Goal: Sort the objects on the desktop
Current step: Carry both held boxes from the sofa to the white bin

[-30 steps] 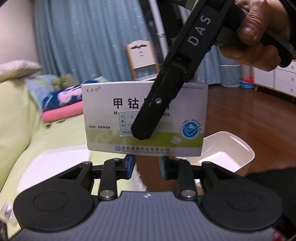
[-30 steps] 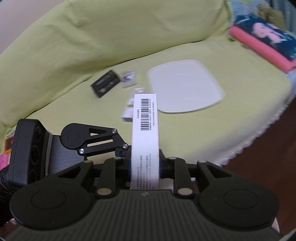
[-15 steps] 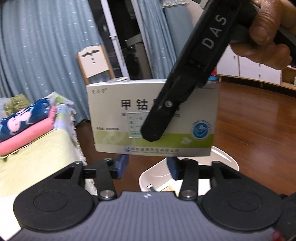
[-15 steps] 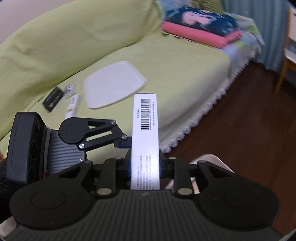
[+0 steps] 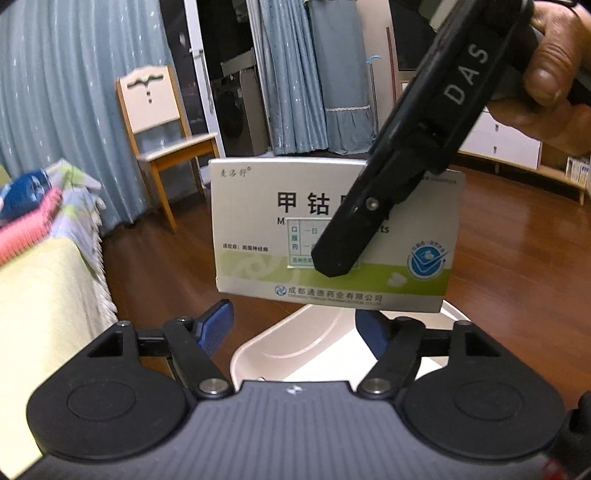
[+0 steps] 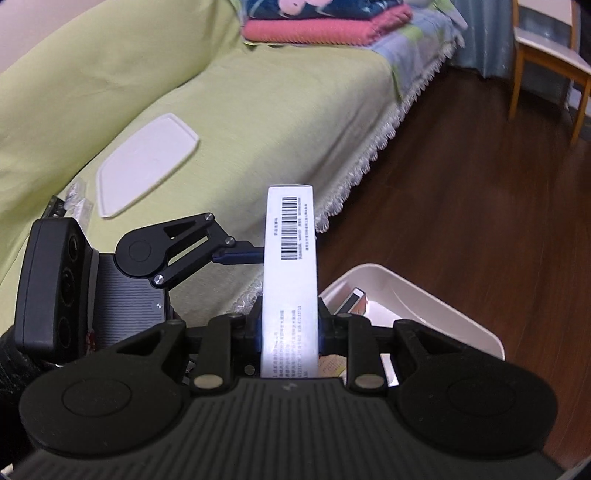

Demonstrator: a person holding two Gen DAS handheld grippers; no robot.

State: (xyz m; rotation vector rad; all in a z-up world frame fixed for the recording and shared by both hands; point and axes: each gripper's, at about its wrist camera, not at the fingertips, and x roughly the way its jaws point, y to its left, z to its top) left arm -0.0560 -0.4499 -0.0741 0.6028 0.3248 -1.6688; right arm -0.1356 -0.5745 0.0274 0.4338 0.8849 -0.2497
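A white and green medicine box (image 5: 258, 221) hangs upright in the air, with one black finger (image 5: 354, 229) of my right gripper across its front. In the right wrist view my right gripper (image 6: 290, 328) is shut on the box's narrow barcode edge (image 6: 291, 258). My left gripper (image 5: 295, 325) sits just under the box. Its jaws are opening, and the blue pads (image 5: 218, 325) stand apart below the box's lower edge without pressing it. A white bin (image 5: 258, 350) lies on the floor beneath both grippers.
The bin (image 6: 443, 299) holds a few small boxes. A green-covered sofa (image 6: 258, 110) carries a white lid (image 6: 144, 162), small packets (image 6: 77, 199) and folded blankets (image 6: 325, 22). A wooden chair (image 5: 159, 122) stands on the dark wood floor (image 6: 461, 184). A hand (image 5: 546, 74) grips the right tool.
Both grippers swung with the box from over the sofa to above the white bin by the floor. The left jaws spread wider under the box.
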